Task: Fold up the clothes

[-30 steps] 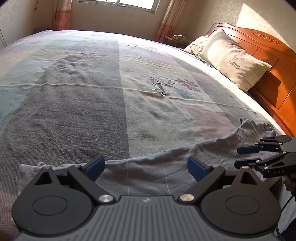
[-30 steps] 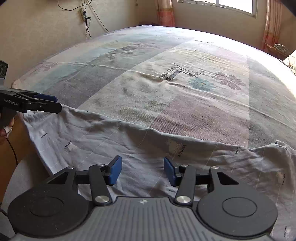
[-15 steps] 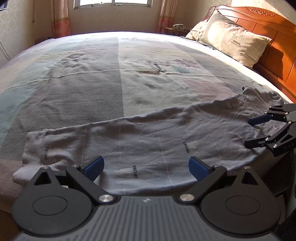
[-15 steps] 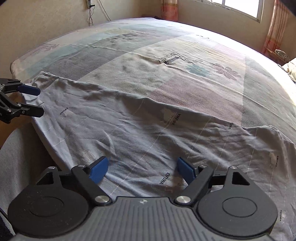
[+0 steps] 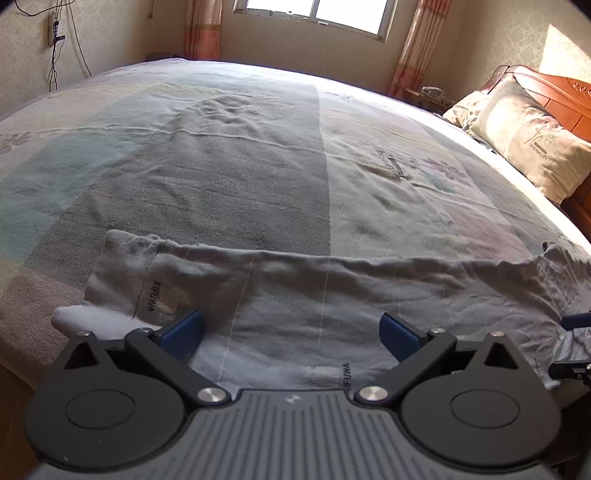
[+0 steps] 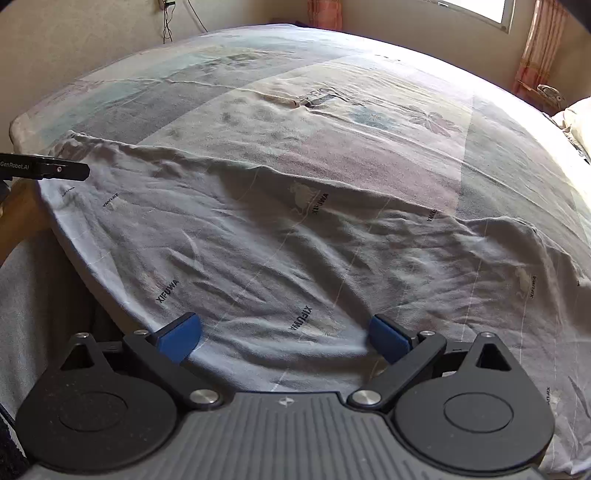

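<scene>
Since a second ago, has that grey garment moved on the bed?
Yes. The grey garment has spread farther onto the bedsheet: its far edge now lies nearer the sheet's flower print in the right wrist view.

Both cameras sit low behind their own black grippers with blue pads and look forward and downward across the patchwork bed sheet (image 5: 229,177). The left view faces toward the bright window (image 5: 317,14) and the wooden headboard (image 5: 561,96) at the right. The right view looks more steeply and nearer. Both views share the grey printed garment (image 6: 295,251) at the near bed edge.
</scene>
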